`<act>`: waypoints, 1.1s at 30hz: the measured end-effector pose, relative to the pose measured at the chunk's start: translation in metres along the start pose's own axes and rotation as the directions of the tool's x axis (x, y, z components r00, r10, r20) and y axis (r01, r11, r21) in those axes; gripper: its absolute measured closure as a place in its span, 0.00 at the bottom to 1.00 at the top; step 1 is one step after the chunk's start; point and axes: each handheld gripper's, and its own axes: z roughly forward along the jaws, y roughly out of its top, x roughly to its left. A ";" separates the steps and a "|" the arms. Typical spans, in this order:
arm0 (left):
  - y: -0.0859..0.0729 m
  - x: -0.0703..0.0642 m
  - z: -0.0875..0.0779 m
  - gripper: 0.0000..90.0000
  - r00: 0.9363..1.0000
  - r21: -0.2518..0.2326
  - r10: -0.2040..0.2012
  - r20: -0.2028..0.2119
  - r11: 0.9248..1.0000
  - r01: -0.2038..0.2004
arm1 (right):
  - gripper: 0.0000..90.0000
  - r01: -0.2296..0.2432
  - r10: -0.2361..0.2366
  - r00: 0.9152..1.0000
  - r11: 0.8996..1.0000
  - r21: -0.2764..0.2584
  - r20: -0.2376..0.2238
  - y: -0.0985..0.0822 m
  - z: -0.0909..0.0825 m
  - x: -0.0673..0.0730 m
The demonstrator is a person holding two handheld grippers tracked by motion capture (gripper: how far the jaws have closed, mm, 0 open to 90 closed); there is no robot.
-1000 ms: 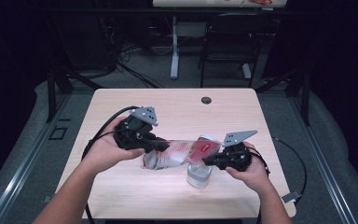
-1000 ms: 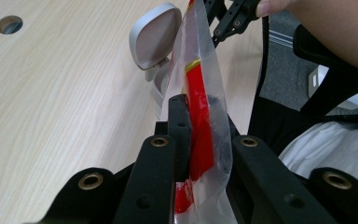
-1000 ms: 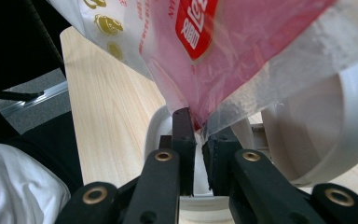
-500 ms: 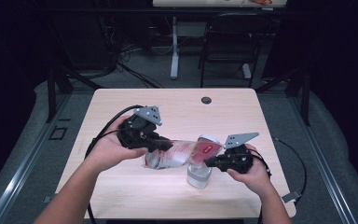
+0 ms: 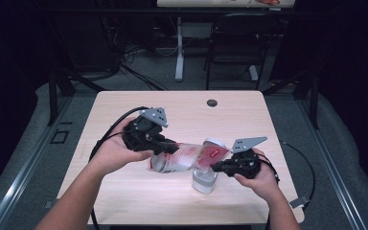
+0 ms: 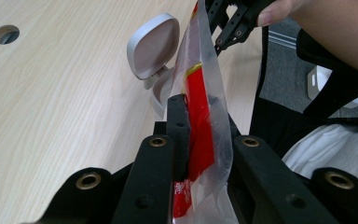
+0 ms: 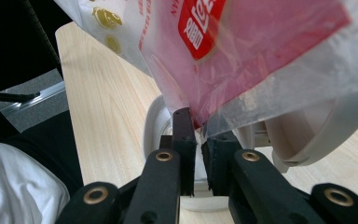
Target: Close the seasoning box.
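Left gripper (image 5: 168, 146) clamped on one end of the bag (image 5: 184, 157), jaws pinching the thin film with its red strip between them, as seen in the left gripper view (image 6: 200, 135). Bag held off the table (image 5: 124, 191), stretched nearly level between the two grippers, right end hanging over the open container (image 5: 204, 179). Clear plastic with red print, soft and crinkly, probably light; likely to sag, twist and slide out of a shallow pinch. Contents not clear enough to tell. Best taken near the sealed edges, where the film is doubled and flat, as now; a grip on the slack middle would probably just bunch it up.

Container small, pale, with a hinged lid (image 6: 153, 45) standing open; looks stiff and light, so easily knocked over by a tug on the bag or a bump from a jaw.

Right gripper (image 5: 220, 166) closed on the bag's other end, a corner of the film caught between its nearly meeting jaws, seen close in the right gripper view (image 7: 196, 125).

Count: one bag, one container with one lid, two grippers, one round hole (image 5: 212, 103) at the table's far edge.
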 end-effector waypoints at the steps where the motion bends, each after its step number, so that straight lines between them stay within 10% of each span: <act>1: 0.000 0.000 0.000 0.92 1.000 -0.001 0.000 0.000 1.000 0.000 | 0.94 0.000 0.000 1.000 1.000 0.000 0.000 0.000 0.000 0.000; 33: 0.006 -0.001 0.002 0.91 1.000 0.002 0.008 -0.003 1.000 -0.008 | 0.94 -0.008 0.008 1.000 1.000 0.003 -0.001 -0.002 0.001 -0.002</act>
